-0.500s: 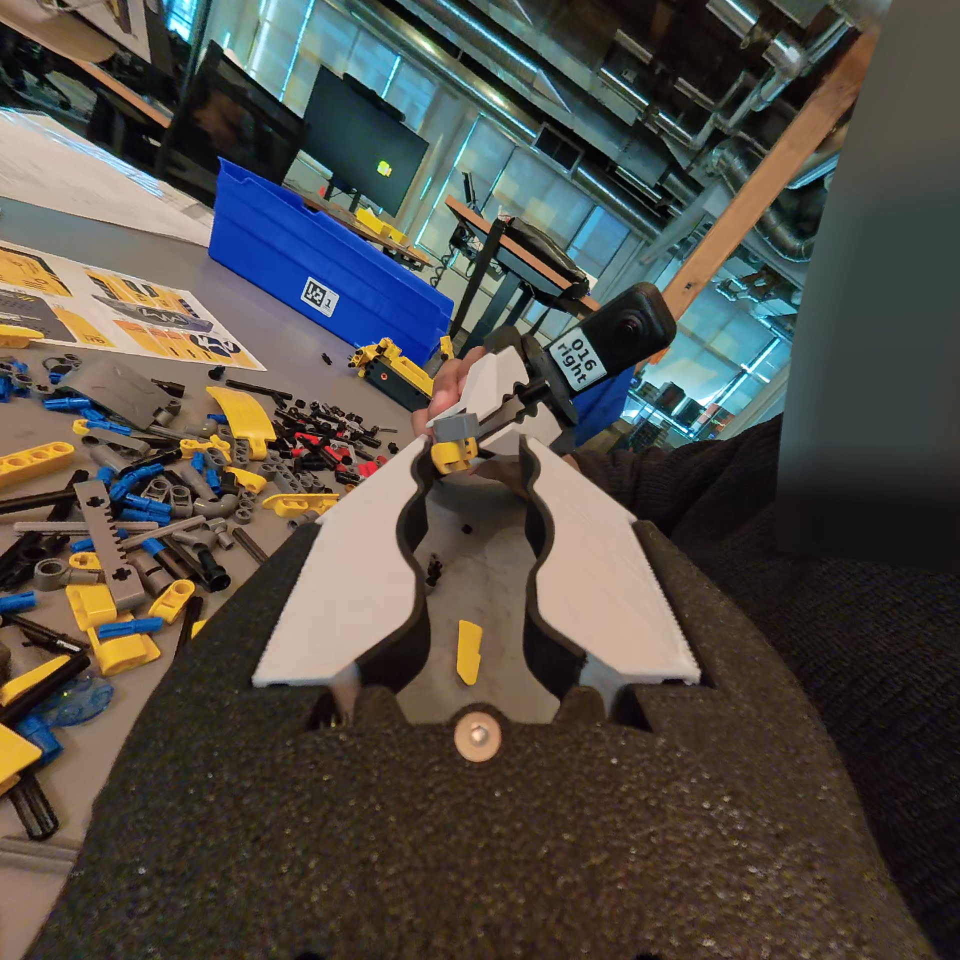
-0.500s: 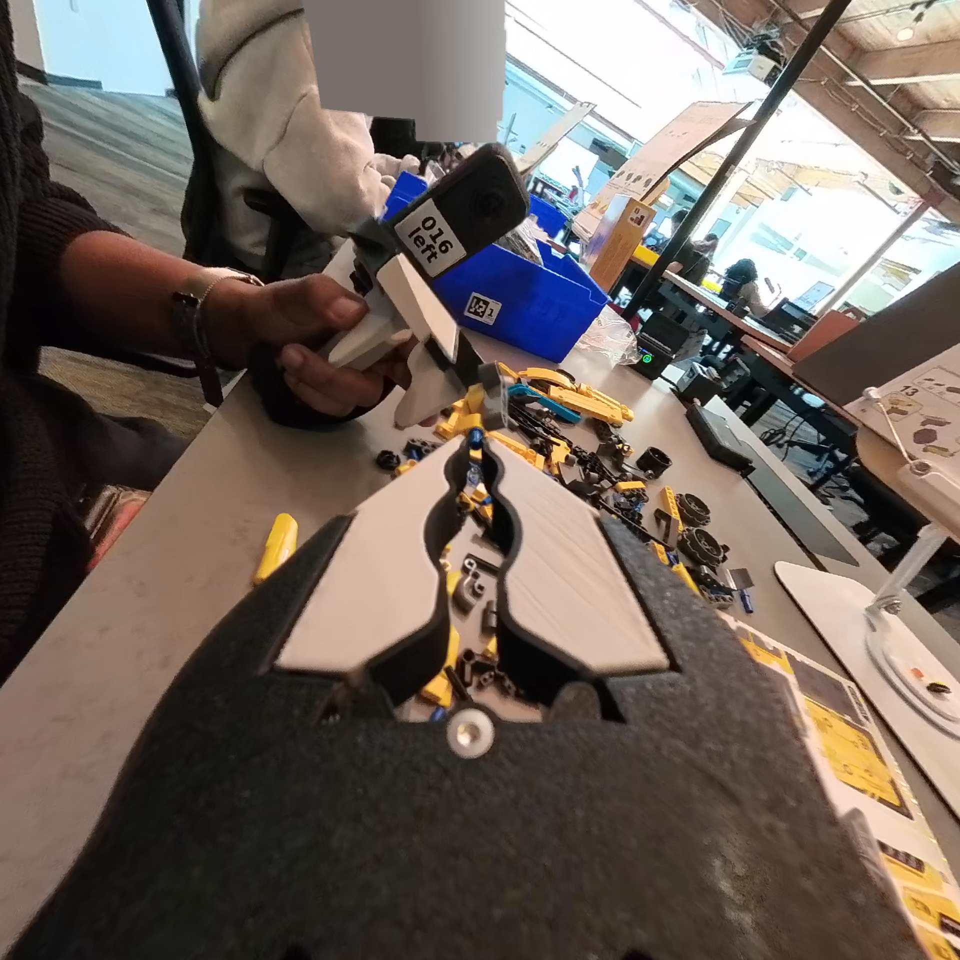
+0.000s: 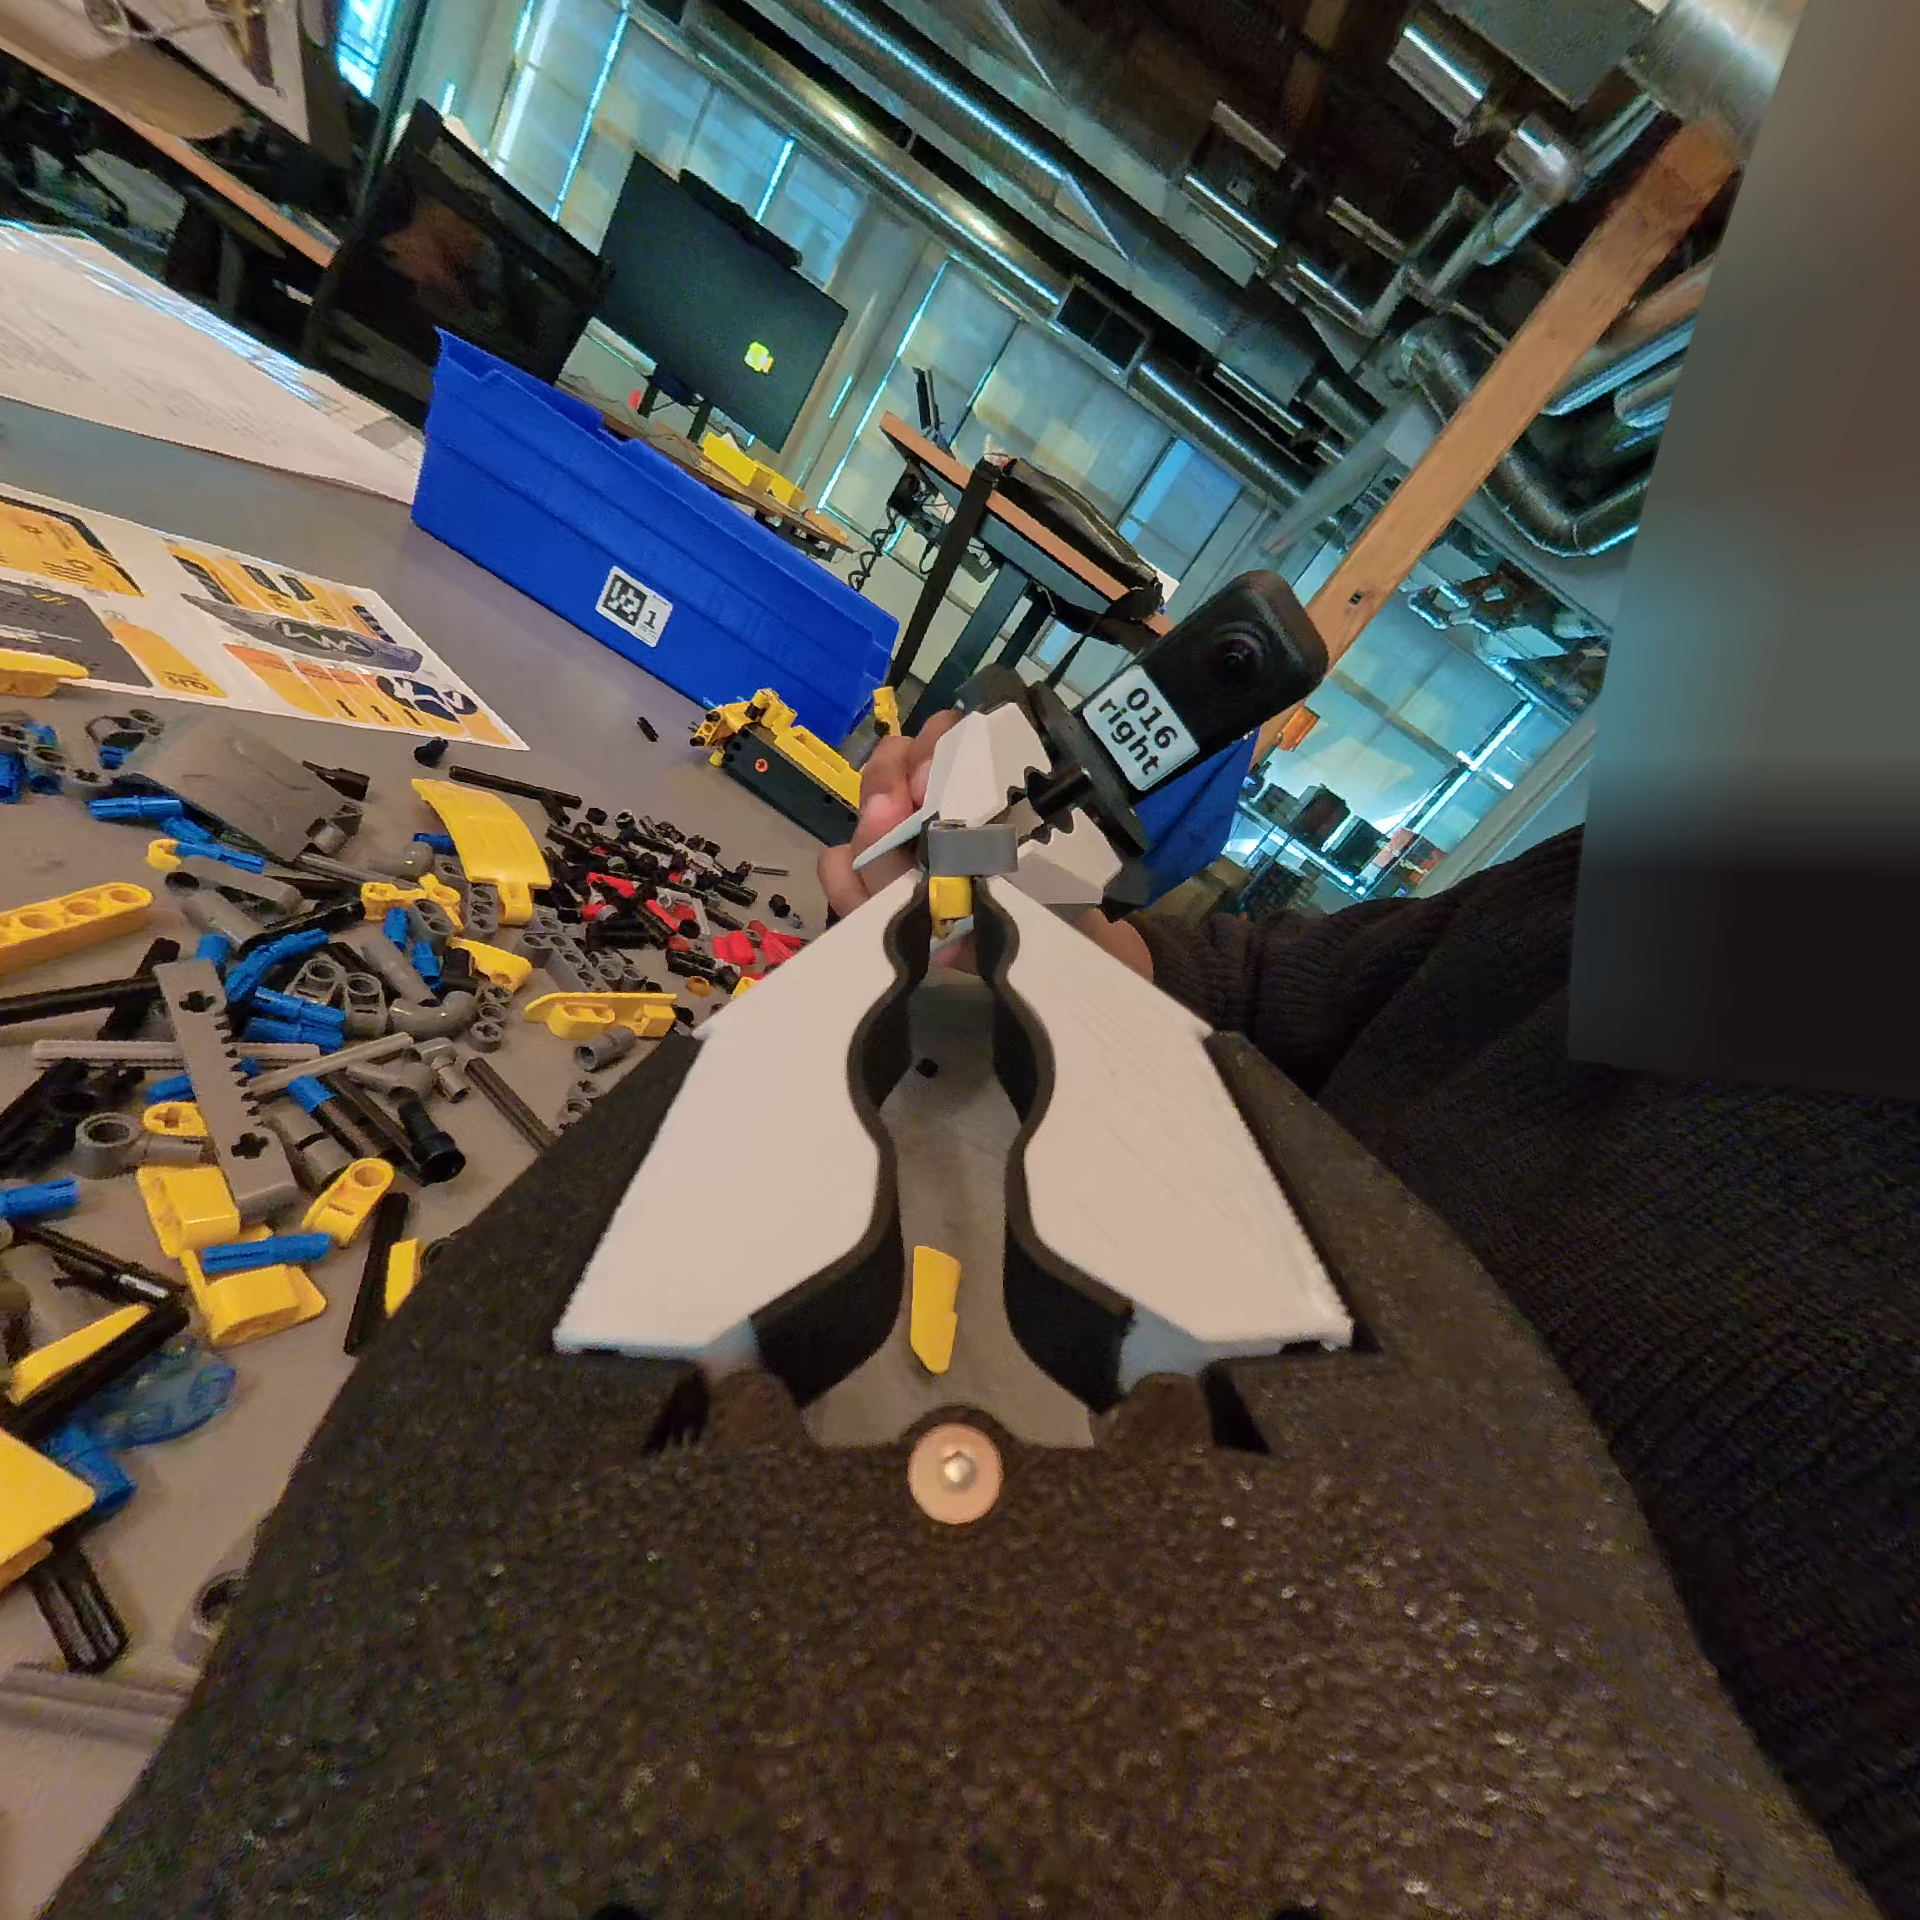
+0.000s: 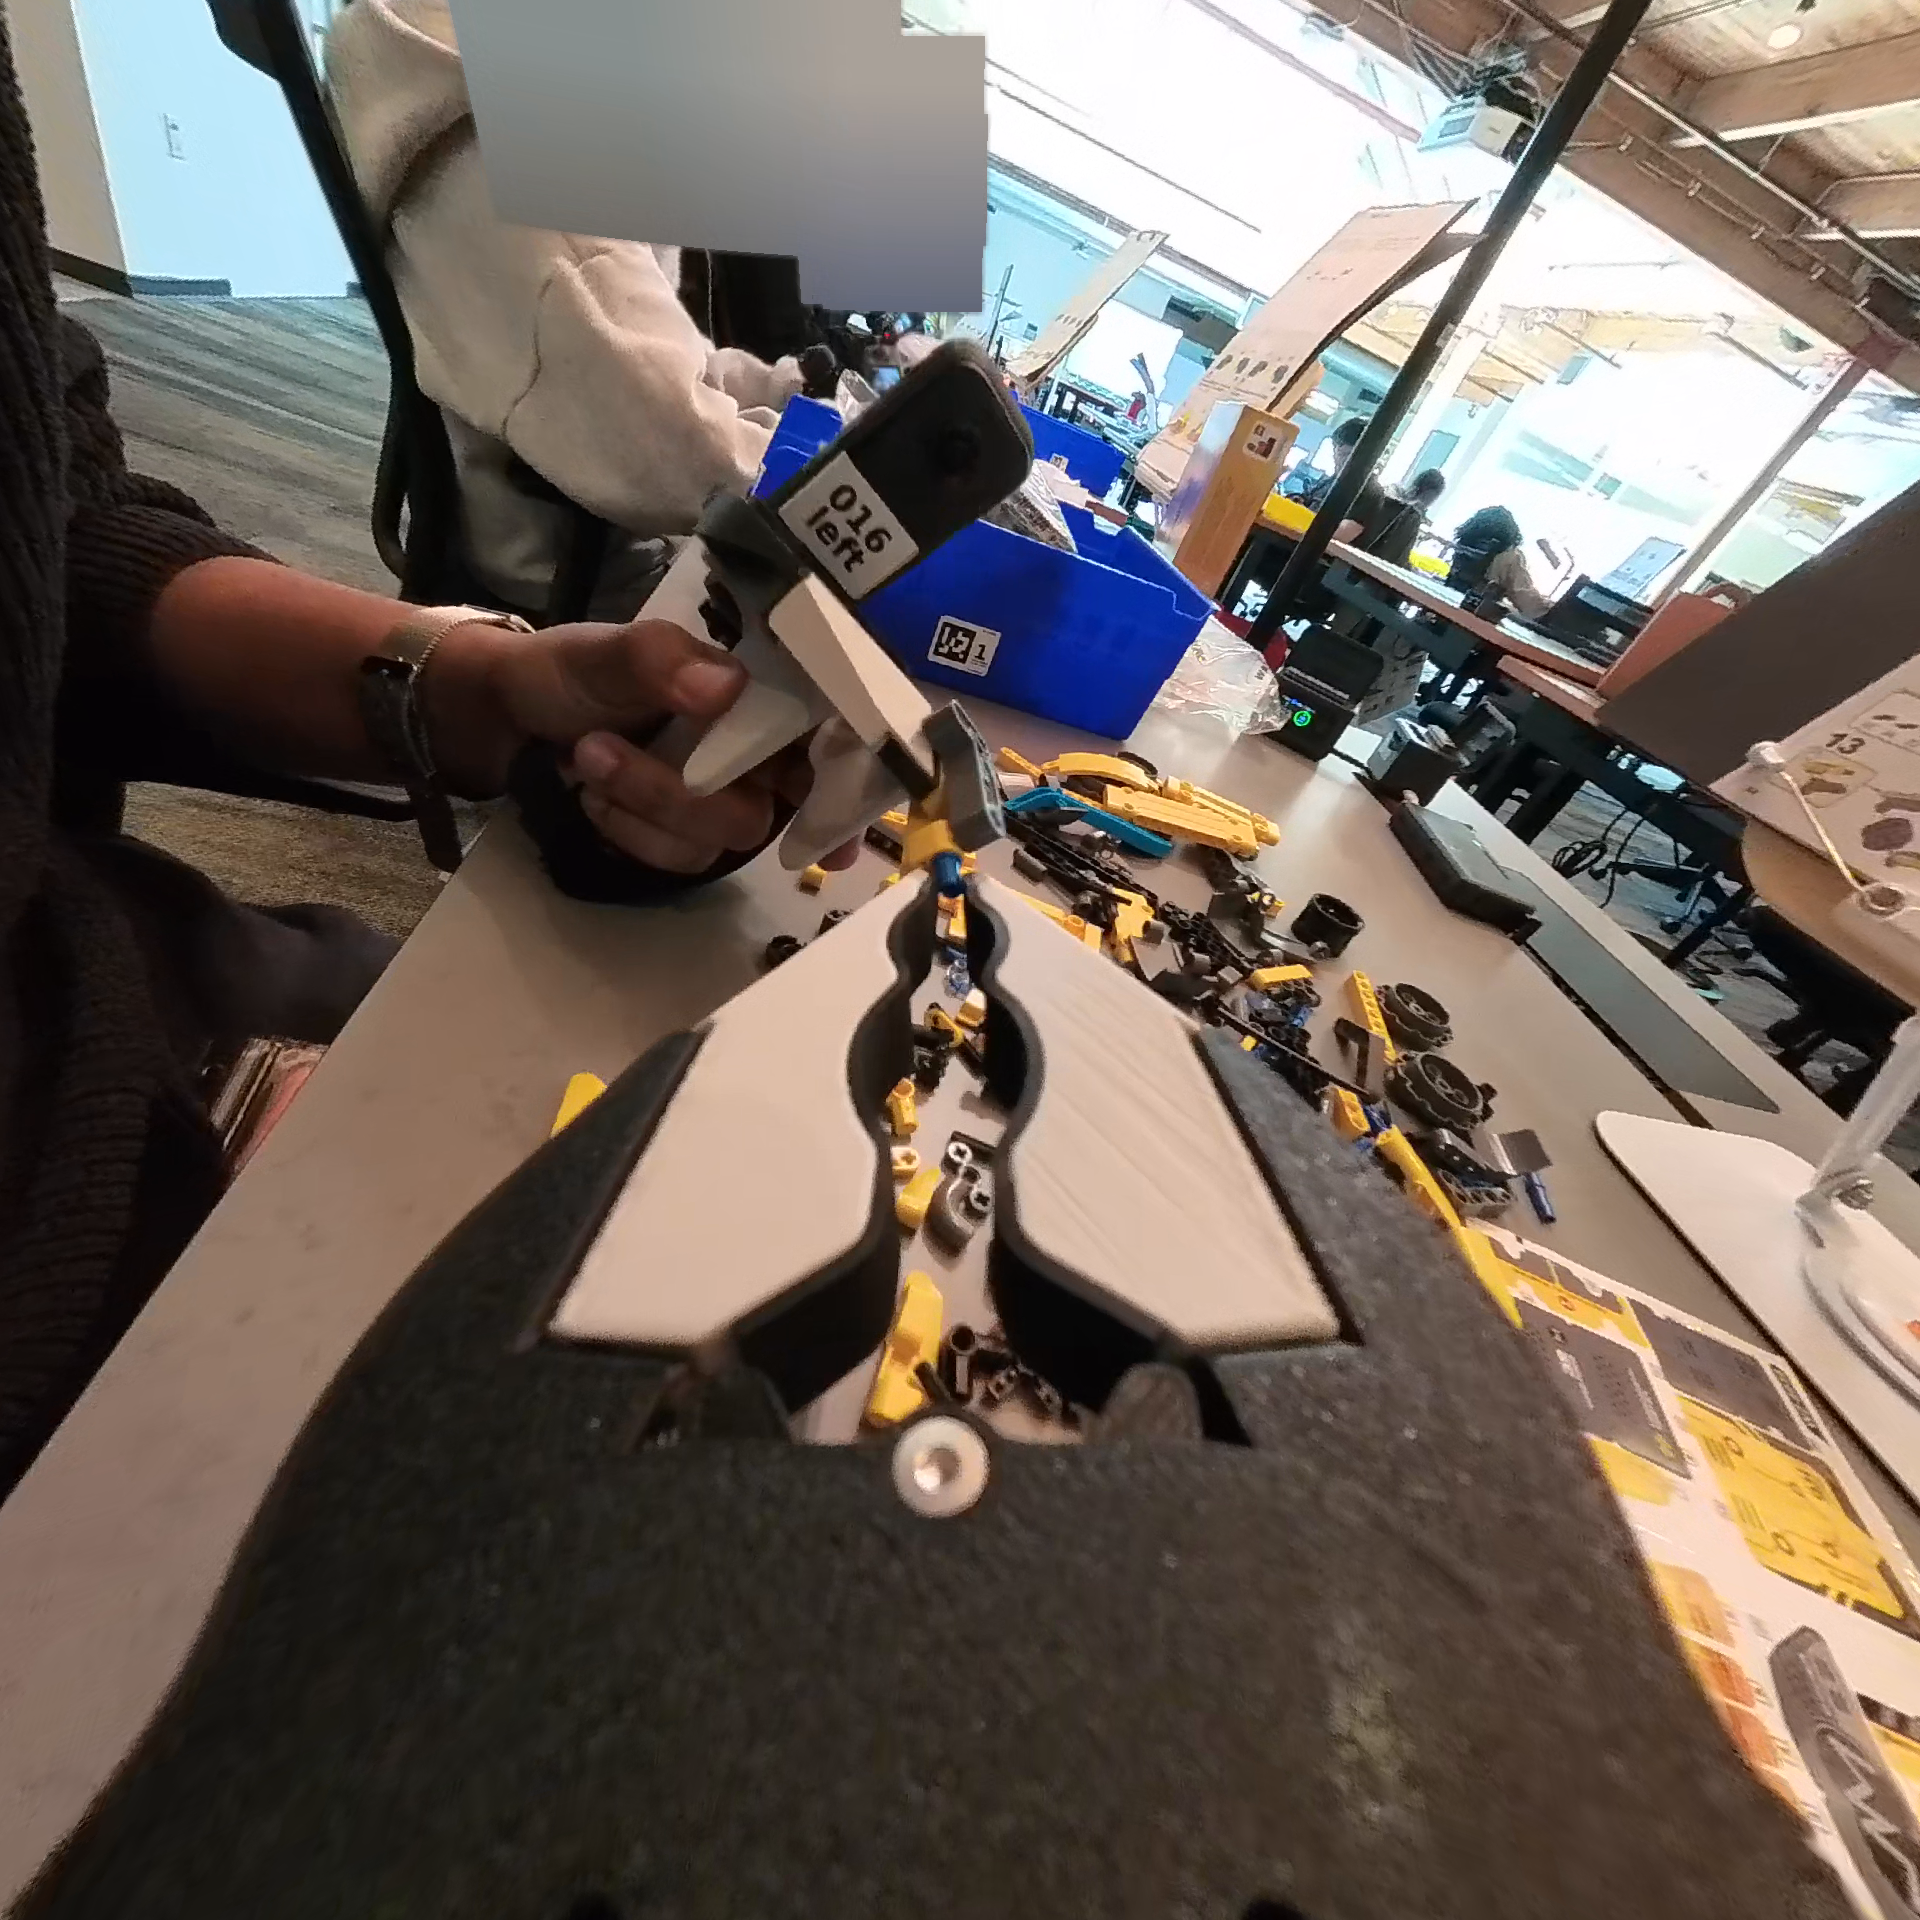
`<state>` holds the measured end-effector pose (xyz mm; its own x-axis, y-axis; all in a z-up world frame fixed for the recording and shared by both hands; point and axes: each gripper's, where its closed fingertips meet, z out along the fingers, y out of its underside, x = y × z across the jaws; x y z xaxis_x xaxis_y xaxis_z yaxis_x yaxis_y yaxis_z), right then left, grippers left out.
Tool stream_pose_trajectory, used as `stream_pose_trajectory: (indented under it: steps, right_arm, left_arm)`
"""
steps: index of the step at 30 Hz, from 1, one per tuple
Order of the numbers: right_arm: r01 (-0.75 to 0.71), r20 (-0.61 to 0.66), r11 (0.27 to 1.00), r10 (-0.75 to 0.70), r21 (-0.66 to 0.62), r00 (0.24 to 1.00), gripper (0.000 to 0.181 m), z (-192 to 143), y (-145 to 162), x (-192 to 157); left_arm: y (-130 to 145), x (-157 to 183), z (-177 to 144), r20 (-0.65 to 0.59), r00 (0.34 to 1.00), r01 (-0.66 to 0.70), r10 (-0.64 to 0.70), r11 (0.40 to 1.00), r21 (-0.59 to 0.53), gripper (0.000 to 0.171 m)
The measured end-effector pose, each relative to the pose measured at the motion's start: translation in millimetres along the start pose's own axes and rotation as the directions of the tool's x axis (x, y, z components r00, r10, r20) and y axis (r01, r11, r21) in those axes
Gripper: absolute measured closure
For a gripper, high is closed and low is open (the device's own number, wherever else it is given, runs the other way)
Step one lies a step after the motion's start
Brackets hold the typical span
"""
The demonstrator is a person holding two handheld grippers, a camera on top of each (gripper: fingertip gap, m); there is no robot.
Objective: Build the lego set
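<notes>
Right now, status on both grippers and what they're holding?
Left gripper shut on grey-and-yellow piece, held above table. Right gripper shut on blue pin, tip at that piece's underside. Loose parts scattered on table below.

gripper fingers (image 3: pixel 1143 1164): white plastic, finely ridged, matt
finger liners (image 3: pixel 883 1039): black foam, soft-looking
gripper body (image 3: pixel 935 1683): black, coarse and grainy (like sandpaper)
screw (image 3: pixel 954 1472): bright metal
bricks (image 3: pixel 488 831): smooth, glossy plastic
bin (image 3: pixel 582 540): blue plastic, slight sheen
table (image 4: pixel 312 1195): pale, smooth, matt
sheet (image 3: pixel 260 644): printed paper
sleeve (image 3: pixel 1662 1247): dark knitted cloth
</notes>
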<state>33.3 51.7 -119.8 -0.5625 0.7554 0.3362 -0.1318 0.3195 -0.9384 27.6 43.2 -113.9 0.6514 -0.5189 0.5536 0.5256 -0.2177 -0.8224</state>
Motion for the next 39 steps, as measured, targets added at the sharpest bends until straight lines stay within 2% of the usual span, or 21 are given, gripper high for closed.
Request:
stream_pose_trajectory:
  steps: [4,5,7,11,15,19,23,39]
  right_arm:
    - [-0.049,0.004,0.999,0.049,0.016,0.999,0.176,0,-2,1]
    - [-0.084,0.007,0.996,0.084,0.03,0.996,0.17,0,-3,2]
    - [-0.215,0.032,0.974,0.214,0.072,0.976,0.143,-1,-7,6]
    - [-0.521,0.15,0.85,0.507,0.08,0.849,0.12,-1,-7,10]
    - [-0.675,0.234,0.738,0.653,0.018,0.72,0.12,2,-2,6]
    - [-0.684,0.255,0.728,0.668,-0.031,0.699,0.121,6,2,-3]
    - [-0.678,0.293,0.731,0.666,-0.074,0.686,0.133,7,2,-15]
    - [-0.685,0.353,0.719,0.675,-0.119,0.647,0.153,8,-1,-28]
  left_arm:
    - [-1,0,-1,-0.005,1.0,-0.003,0.003,1.0,0.009,0.165]
    - [-2,0,-2,-0.001,1.0,-0.006,0.006,1.0,0.015,0.165]
    - [-5,0,-3,-0.008,1.0,0.002,-0.002,1.0,0.028,0.165]
    - [-7,0,-5,-0.018,1.0,0.017,-0.016,0.999,0.043,0.165]
    - [-2,2,-1,-0.016,1.0,-0.006,0.006,1.0,0.011,0.165]
    - [0,2,-1,-0.021,1.0,0.005,-0.005,1.0,0.003,0.165]
    - [1,3,1,-0.023,1.0,0.003,-0.004,1.0,-0.009,0.165]
    - [8,11,5,-0.048,0.998,-0.034,0.032,0.998,-0.046,0.165]
